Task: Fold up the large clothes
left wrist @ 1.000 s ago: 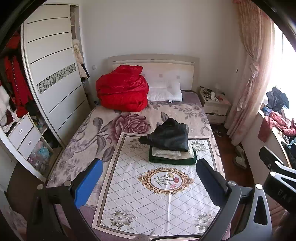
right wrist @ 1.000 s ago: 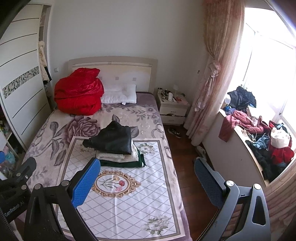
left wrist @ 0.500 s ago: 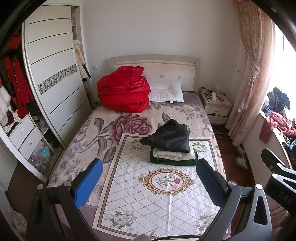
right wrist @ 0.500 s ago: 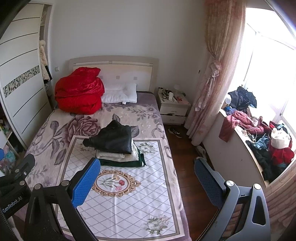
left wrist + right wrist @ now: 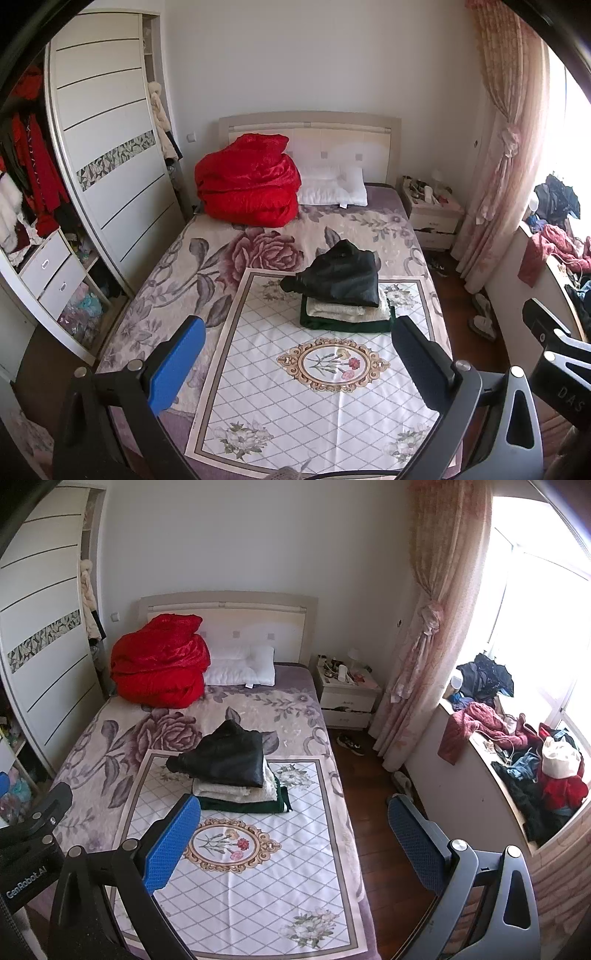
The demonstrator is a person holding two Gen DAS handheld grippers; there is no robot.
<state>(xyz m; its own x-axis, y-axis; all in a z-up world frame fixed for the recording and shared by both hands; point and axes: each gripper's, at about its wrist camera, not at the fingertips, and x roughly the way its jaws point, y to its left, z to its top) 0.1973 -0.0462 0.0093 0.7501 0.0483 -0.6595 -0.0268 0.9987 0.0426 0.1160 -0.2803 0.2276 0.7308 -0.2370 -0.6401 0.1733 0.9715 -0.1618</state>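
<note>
Both the left claw (image 5: pixel 295 365) and right claw (image 5: pixel 293 843) gape empty, short of the folded stack (image 5: pixel 345 291). Only the right view shows the clothes heap (image 5: pixel 532 775) right of the stack.

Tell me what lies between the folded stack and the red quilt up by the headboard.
Only bare bedspread with its big rose print; nothing sits between the folded stack and the red quilt. Both wrist views show that stretch.

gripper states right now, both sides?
Left gripper: open, holding nothing, above the bed.
Right gripper: open, holding nothing.
</note>
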